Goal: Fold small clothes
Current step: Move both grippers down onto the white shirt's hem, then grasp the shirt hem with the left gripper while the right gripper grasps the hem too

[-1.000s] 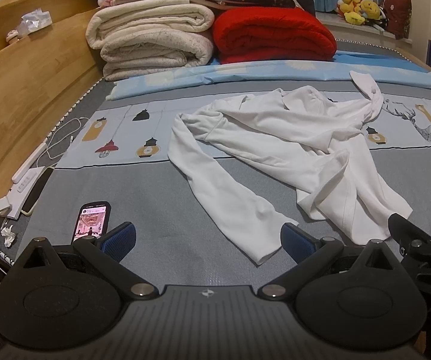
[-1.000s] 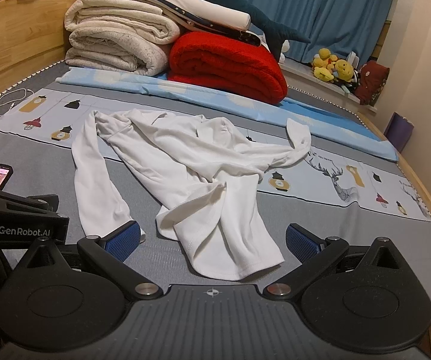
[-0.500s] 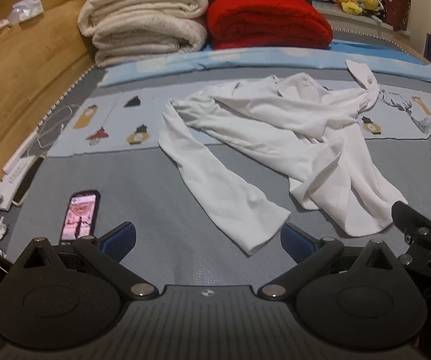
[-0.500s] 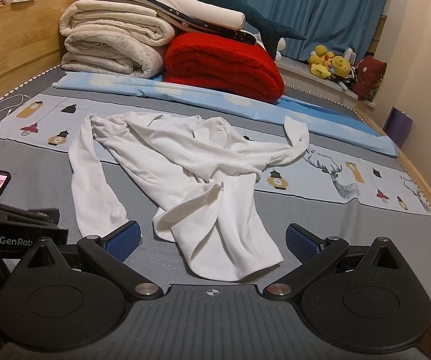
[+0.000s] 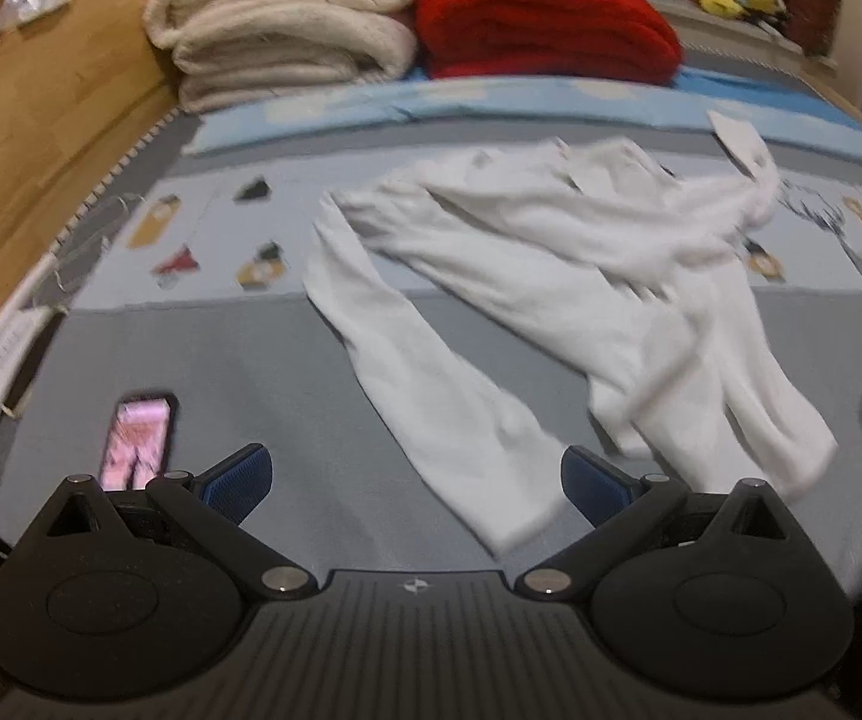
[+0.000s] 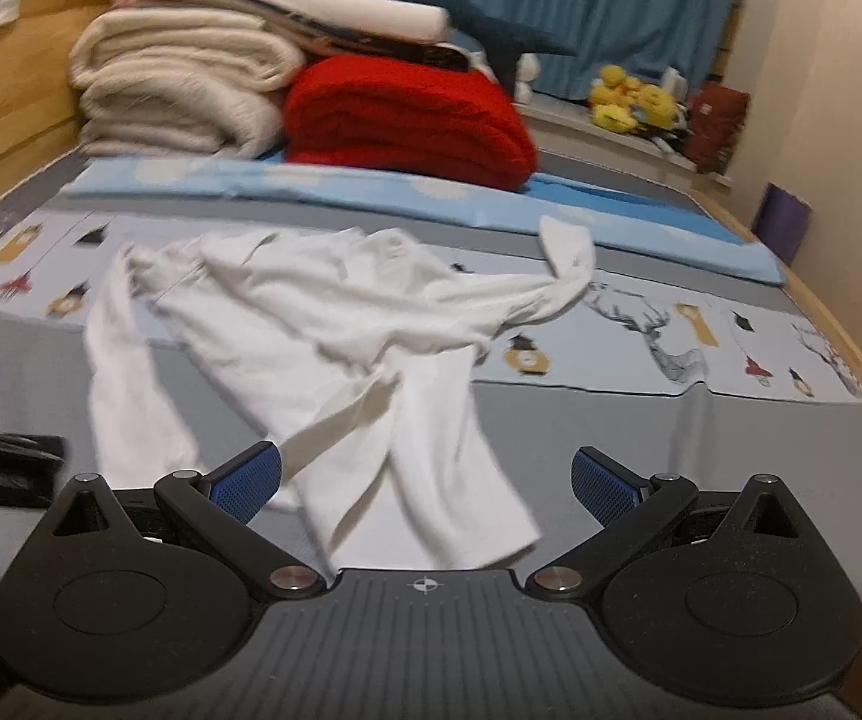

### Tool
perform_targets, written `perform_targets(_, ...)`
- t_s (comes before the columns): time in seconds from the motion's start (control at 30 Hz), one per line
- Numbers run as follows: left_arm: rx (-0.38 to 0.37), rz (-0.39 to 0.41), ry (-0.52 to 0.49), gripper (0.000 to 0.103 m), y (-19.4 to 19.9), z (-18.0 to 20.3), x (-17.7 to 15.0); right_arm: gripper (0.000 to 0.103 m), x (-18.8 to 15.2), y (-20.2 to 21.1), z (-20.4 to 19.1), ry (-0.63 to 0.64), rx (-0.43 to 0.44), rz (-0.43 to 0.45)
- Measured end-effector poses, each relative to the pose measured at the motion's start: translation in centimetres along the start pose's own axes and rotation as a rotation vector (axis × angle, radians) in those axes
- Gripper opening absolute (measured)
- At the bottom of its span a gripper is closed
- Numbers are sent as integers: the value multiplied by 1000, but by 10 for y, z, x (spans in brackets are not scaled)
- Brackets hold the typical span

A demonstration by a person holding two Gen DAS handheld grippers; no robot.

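White shirt (image 5: 527, 276) spread in a crumpled way on the bed (image 5: 287, 372), across the grey and printed sheet, with one long sleeve (image 5: 431, 396) stretched toward the near edge and the hem (image 6: 431, 504) bunched beside it. Not yet folded, not yet flattened. Left hand-held gripper (image 5: 413, 480) low over the bed, fingers wide apart and holding nothing, with the sleeve end lying between them; probably placed so to take the cuff. Right hand-held gripper (image 6: 425, 480) also spread apart and empty, the hem just under and between its fingers, probably ready to pinch the lower edge. Phone (image 5: 137, 438) lying on the sheet to the left, near the left fingertip, apart from the shirt. Folded blankets, one cream (image 5: 287, 42) and one red (image 5: 545, 24), stacked at the far side of the bed, well apart from the shirt, so leaving free room for folding. Both views blurred, so the fine creases hard to read.
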State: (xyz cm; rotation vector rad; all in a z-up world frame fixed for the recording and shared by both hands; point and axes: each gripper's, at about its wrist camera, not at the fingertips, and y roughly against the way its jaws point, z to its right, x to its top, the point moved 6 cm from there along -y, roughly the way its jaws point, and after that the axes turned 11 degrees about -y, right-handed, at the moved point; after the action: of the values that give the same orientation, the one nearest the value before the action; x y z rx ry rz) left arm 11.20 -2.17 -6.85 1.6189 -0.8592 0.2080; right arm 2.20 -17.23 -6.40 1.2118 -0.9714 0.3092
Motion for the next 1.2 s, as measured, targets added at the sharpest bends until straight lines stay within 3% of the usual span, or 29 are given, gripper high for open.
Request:
perform_targets(0.23,20,1,19,103,-31,-11,44,102,8,-31,6,-13,32,-31)
perform_targets(0.47,12,-54,-7,103,-70,-2,54,102,20,-73,16,-23,31,-68)
perform_targets(0.67,-76,-89,-12,103,-117,-5,72,102,53,-124,35,-7,47,-72)
perform_targets(0.77,-68,-59,29,103,-154,-33,101,102,95,-174,49,2,48,-49)
perform_targets(0.93,30,-57,63,103,-238,-93,163,98,152,-274,50,-8,83,-100)
perform_targets(1.0,-10,-73,80,103,-270,-105,179,97,169,-315,41,-36,135,-133)
perform_targets(1.1,-70,-139,123,103,-320,-117,190,97,175,-377,12,-69,265,-303)
perform_targets(1.2,-179,-228,143,103,-361,-112,187,97,172,-422,-23,-69,310,-410)
